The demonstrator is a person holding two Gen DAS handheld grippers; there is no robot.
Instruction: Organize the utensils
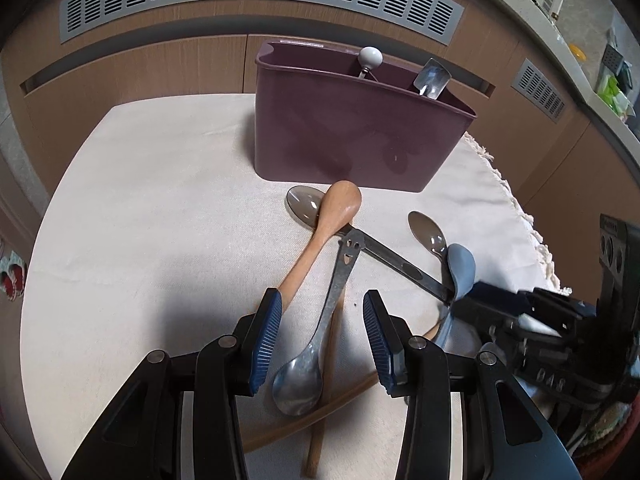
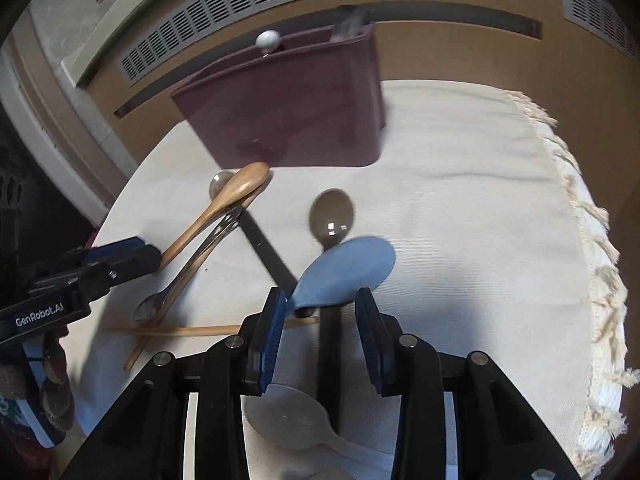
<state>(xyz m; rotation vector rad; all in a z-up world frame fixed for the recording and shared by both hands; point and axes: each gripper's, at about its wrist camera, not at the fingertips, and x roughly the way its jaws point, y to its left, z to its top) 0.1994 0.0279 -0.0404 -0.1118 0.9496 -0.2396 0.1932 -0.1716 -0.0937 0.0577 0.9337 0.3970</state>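
Nearest to me, the left gripper [image 1: 320,340] hangs with its jaws spread and nothing pressed between them; under it lies a metal spoon [image 1: 298,384] with its bowl toward the gripper, between the two blue pads but not touched by them. The right gripper [image 2: 318,336] has the blue spoon [image 2: 344,272] between its fingers. The left pad meets the narrow end of the spoon, but I cannot tell if the right pad presses it, so I cannot tell if it is truly grasped.

Everything lies on a cream woven tablecloth [image 1: 140,220] with a fringe on its right edge [image 2: 592,240]. The landmark is the maroon utensil caddy [image 1: 352,132], which stands at the far side of the cloth.

In front of the caddy I count, on the cloth:
- two wooden chopsticks [image 1: 324,400], crossed under the metal spoon, nearest to the grippers;
- one wooden spoon [image 1: 328,224], with its bowl just before the caddy;
- one long-handled metal spoon [image 1: 304,204], its bowl partly under the wooden one;
- one short smoky spoon [image 2: 331,216], to the right, well apart from the caddy;
- one pale spoon [image 2: 292,424], seen only below the right gripper.

Inside the caddy stand two things: a utensil with a white round knob [image 1: 369,57] and a metal utensil [image 1: 432,78], both near its right end.

Behind the caddy is a wood-coloured panel wall [image 1: 140,80] with a long grey ventilation grille [image 1: 260,4] above and a smaller one [image 1: 540,88] to the right.
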